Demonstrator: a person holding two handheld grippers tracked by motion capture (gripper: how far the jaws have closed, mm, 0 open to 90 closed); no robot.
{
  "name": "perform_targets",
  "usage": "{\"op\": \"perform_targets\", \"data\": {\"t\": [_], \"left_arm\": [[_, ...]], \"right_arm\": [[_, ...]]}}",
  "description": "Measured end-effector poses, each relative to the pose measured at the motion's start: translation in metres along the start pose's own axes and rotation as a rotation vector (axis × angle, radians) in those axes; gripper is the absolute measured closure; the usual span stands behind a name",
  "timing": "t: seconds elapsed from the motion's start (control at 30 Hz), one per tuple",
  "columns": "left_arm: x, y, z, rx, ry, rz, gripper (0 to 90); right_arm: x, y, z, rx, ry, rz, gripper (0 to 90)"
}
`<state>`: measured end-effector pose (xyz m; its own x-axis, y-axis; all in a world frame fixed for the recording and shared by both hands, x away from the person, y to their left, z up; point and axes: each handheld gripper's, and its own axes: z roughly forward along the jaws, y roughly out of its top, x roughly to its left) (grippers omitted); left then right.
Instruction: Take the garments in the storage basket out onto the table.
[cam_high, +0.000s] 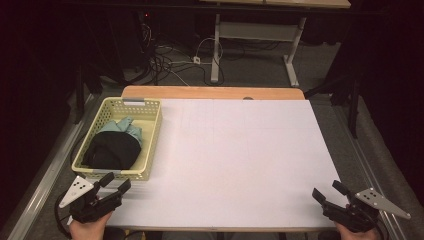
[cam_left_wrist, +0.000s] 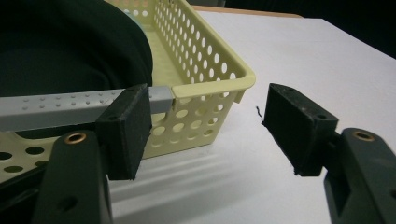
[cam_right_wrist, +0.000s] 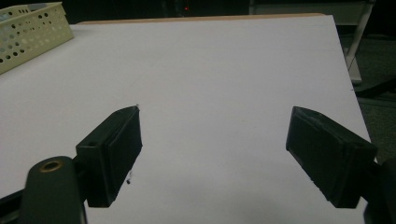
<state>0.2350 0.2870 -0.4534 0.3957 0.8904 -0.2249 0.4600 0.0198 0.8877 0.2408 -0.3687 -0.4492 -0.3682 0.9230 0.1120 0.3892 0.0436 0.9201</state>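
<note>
While both grippers sit at the desk's (cam_high: 235, 160) near edge, left gripper (cam_high: 118, 184) gapes wide w/ nothing held, by the basket's (cam_high: 150, 131) near-left corner; right gripper (cam_high: 329, 193) wide, empty, near-right corner.

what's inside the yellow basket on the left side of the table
Inside the yellow basket lie a black cloth and, beyond it, a light teal cloth. Whatever lies beneath them is covered.

White table (cam_high: 235, 155) fills center frame, wooden edge strip (cam_high: 210, 92) seen along its far side. Beyond it, grey floor (cam_high: 250, 65) at top; tangled cables (cam_high: 165, 62) upper left of center, a white plug block (cam_high: 197, 60) among them. White desk legs (cam_high: 216, 50) upper center. Metal rail (cam_high: 45, 170) noted lower left.
</note>
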Motion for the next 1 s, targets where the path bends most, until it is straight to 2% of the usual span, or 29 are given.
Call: {"op": "perform_targets", "data": {"t": [0.57, 1.0], "left_arm": [[-0.0022, 0.0004, -0.0017, -0.016, 0.003, 0.007, 32.4], [-0.0086, 0.0054, -0.0018, -0.025, 0.005, 0.034, 32.4]], "right_arm": [[0.0008, 0.0002, 0.0003, 0.011, -0.002, -0.008, 19.4], [0.0017, 0.0003, 0.0003, 0.014, -0.001, -0.011, 19.7]]}}
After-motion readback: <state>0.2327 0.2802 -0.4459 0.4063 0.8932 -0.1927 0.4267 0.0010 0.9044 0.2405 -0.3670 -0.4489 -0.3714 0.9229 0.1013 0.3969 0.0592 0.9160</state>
